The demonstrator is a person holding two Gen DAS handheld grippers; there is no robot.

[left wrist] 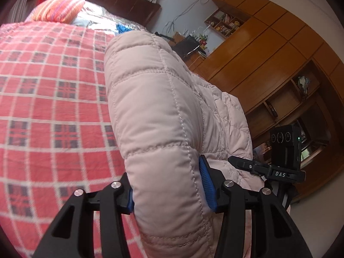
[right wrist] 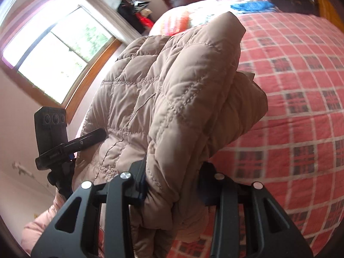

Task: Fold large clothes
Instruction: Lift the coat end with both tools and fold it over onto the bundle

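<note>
**Bedroom, jacket lifted over the bed**

Red plaid bedspread (left wrist: 53, 107) lies beneath the pale pink quilted puffer jacket (left wrist: 154, 107). Left gripper (left wrist: 169, 191) and right gripper (right wrist: 174, 185) each clamp thick padded folds; slippery bulk may slide free.

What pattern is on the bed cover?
Red bed cover: white-and-dark plaid grid; clearest in the left wrist view.

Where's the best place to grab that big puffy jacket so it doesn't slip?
Grab the quilted jacket on a thick bunched fold, coming from below with a pad on each side, as the left gripper and right gripper do now. The padding is bulky and slick, so a squeezed roll probably holds better than one thin layer.
</note>
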